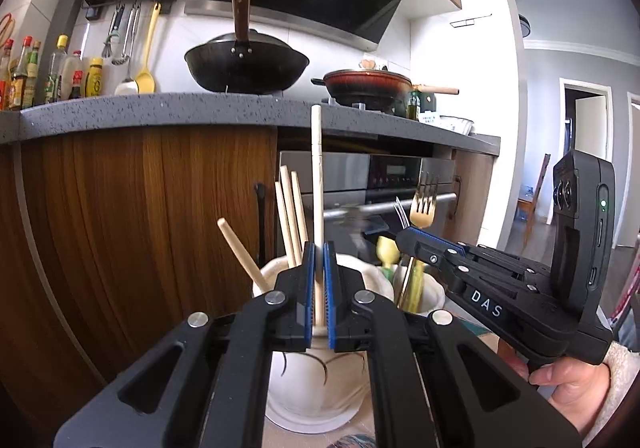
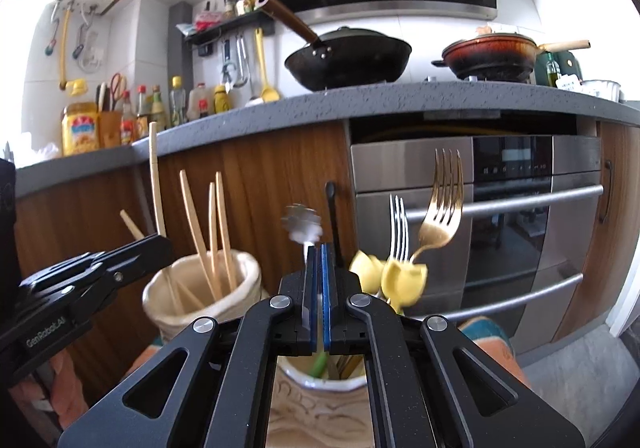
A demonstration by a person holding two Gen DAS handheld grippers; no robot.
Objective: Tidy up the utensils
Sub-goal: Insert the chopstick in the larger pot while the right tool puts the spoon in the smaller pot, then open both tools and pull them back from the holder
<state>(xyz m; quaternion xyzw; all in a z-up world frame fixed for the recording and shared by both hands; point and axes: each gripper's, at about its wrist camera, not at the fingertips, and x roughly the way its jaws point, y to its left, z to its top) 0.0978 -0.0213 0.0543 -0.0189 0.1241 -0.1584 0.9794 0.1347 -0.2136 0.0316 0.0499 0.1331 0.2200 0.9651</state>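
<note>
In the left wrist view my left gripper (image 1: 319, 248) is shut on an upright wooden chopstick (image 1: 317, 175), just above a white ceramic holder (image 1: 316, 388) that has several chopsticks in it. My right gripper (image 2: 319, 250) is shut on a silver utensil (image 2: 302, 226) whose head is blurred. It hangs over a carved ceramic jar (image 2: 320, 408) holding a gold fork (image 2: 442, 207), a silver fork (image 2: 398, 228) and yellow tulip-shaped pieces (image 2: 400, 280). Each gripper shows in the other's view: the right gripper (image 1: 402, 238) held by a hand, the left gripper (image 2: 162, 242) over the chopstick holder (image 2: 248, 272).
Behind the holders stand wooden cabinet doors (image 1: 140, 207) and a steel oven (image 2: 500, 215) under a grey counter (image 1: 160, 107). On the counter are a black wok (image 1: 246, 65), a red pot (image 1: 368, 85) and sauce bottles (image 1: 60, 71). Utensils hang from a wall rack (image 1: 132, 31).
</note>
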